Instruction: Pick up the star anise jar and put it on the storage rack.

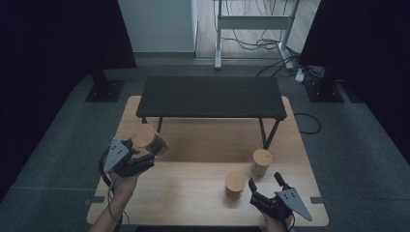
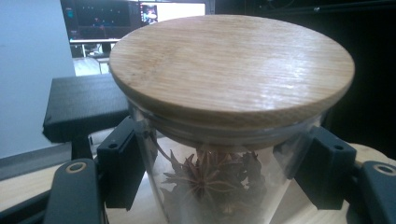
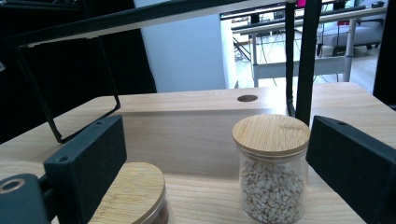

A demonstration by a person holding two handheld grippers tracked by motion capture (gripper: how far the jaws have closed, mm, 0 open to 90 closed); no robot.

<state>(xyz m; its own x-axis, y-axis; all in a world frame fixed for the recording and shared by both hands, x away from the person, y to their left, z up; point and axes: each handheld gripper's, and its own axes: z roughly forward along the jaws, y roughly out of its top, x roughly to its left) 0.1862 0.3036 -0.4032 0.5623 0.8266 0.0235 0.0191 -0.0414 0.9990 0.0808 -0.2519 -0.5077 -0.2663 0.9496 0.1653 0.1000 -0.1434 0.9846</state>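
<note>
Your left gripper (image 1: 145, 157) has its fingers (image 2: 122, 163) clamped on either side of the star anise jar (image 2: 219, 177), just under the bamboo lid (image 2: 231, 70). In the high view the jar (image 1: 151, 141) is lifted and tilted above the left part of the wooden surface (image 1: 193, 193), in front of the black shelf (image 1: 210, 96).

Glass is stiff but slick and will shatter if dropped — treat the grip as firm yet not secure against sliding. The load looks light: dried spice only part-fills it, so little weight pulls down. The lid probably sits by friction alone; never lift by it, and avoid tipping the jar further, since the lid could come loose. Your hold high on the glass wall, right beneath the lid's rim, is a sensible place — the rim gives a ledge to stop slipping.

Your right gripper (image 1: 267, 186) is spread wide, holding nothing, low over the near right of the surface. Ahead of it stand the tall jar of pale grains (image 3: 273, 172) and the short jar (image 3: 133, 196), both on the surface, well apart from the lifted one.
</note>
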